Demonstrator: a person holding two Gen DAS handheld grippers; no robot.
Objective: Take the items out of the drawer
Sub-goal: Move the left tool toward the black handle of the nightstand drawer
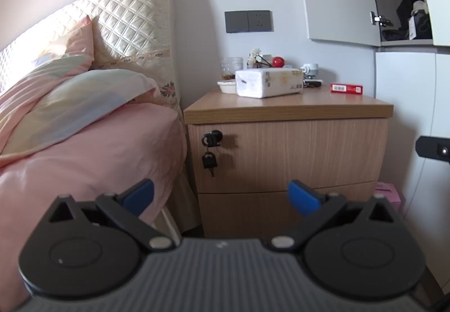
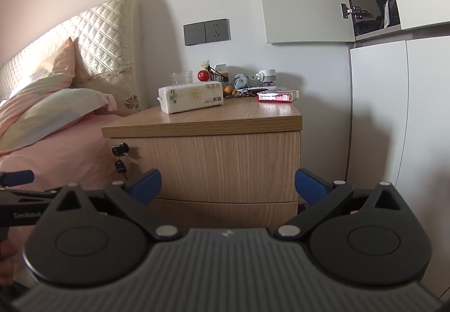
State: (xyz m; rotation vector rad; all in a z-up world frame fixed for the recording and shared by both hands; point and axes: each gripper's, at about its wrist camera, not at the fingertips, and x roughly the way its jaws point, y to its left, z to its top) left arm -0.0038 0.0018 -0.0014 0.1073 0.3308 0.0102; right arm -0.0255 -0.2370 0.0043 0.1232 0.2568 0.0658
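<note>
Both the left gripper and the right gripper hold their jaws wide with nothing between them, short of the nightstand. Its top drawer is shut, a key in the lock, so the contents are hidden. The lower drawer is partly cut off behind the grippers.

Wood-grain nightstand, quilted satin headboard

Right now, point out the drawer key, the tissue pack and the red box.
drawer key (image 1: pixel 211 138), left wrist view, on the black head in the lock.
tissue pack (image 2: pixel 191 99), right wrist view, on its front face.
red box (image 1: pixel 346 88), left wrist view, on its front side.
</note>
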